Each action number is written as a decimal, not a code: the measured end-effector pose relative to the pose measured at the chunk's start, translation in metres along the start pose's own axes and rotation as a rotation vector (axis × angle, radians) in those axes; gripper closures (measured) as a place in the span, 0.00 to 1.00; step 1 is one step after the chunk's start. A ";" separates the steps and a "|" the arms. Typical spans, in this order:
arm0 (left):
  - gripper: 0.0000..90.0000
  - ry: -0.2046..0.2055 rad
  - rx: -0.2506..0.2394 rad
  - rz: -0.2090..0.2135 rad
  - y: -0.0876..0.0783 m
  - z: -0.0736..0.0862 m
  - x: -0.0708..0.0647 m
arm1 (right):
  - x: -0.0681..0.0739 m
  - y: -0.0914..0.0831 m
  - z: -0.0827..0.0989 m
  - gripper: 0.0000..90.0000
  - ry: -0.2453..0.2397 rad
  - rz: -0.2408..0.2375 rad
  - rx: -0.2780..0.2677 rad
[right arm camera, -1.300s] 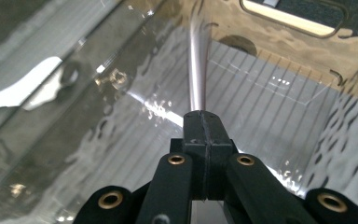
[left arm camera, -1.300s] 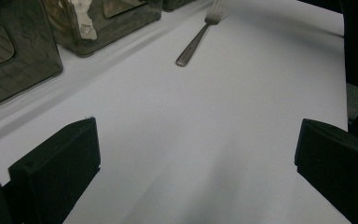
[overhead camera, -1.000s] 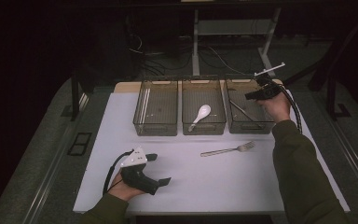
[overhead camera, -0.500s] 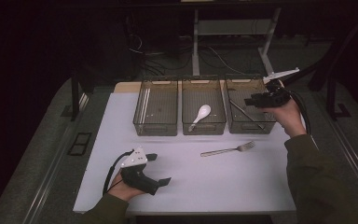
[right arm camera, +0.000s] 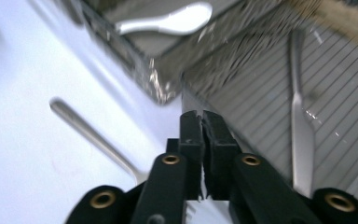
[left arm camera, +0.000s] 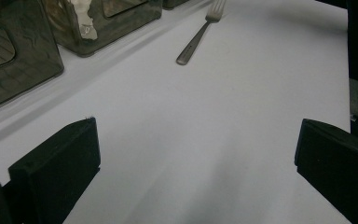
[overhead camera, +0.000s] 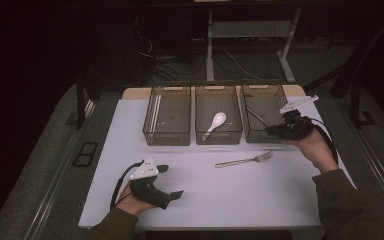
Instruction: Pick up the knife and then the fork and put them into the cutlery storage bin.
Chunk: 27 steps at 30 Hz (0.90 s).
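**Right tongs closed beside the right bin; fork lying on the bench**

The right tongs (overhead camera: 272, 131) are held at the near right corner of the right-hand bin (overhead camera: 265, 95), with the jaws pressed together and nothing between them. They have just been opened and closed again, and no item is seen caught in them. In the right gripper view the closed jaws are pointed at the bin's near corner.

Inside that bin a knife (right arm camera: 300, 116) is lying flat on the ribbed floor. In the high view its long axis is seen running diagonally, from the far left of the bin toward the near right.

A fork (overhead camera: 244, 160) is lying on the white bench (overhead camera: 280, 200) just in front of the middle bin (overhead camera: 218, 92) and the right one, near the right tongs but apart from them. Its long axis is set almost across the bench, with the tines pointed right and slightly away and the handle to the left.

A white spoon (overhead camera: 215, 123) is lying in the middle bin, bowl toward the far side. The left bin (overhead camera: 167, 100) stands beside it.

The left tongs (overhead camera: 171, 181) are resting at the near left of the bench, jaws wide apart and holding nothing.
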<state>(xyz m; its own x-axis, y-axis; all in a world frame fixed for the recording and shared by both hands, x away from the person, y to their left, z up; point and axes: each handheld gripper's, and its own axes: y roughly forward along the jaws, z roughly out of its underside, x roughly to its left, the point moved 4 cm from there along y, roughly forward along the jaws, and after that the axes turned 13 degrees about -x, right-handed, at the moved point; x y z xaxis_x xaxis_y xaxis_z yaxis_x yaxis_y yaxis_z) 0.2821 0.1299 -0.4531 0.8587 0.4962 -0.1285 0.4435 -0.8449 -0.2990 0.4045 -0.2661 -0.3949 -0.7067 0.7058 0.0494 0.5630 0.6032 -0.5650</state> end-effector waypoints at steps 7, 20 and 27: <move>0.00 -0.001 0.000 0.001 0.000 0.000 -0.001 | 0.004 0.019 0.025 1.00 -0.025 0.000 0.091; 0.00 0.001 0.002 0.001 0.000 0.000 0.001 | 0.000 0.043 0.045 1.00 -0.050 0.006 0.218; 0.00 -0.002 -0.003 -0.001 0.000 0.001 0.001 | -0.001 0.044 0.052 1.00 -0.039 -0.004 0.250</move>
<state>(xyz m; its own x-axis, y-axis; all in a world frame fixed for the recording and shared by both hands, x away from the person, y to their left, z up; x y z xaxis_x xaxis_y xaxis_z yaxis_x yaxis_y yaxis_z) 0.2831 0.1306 -0.4539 0.8577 0.4974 -0.1302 0.4449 -0.8450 -0.2967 0.4076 -0.2597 -0.4622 -0.7271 0.6861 0.0229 0.4404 0.4918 -0.7511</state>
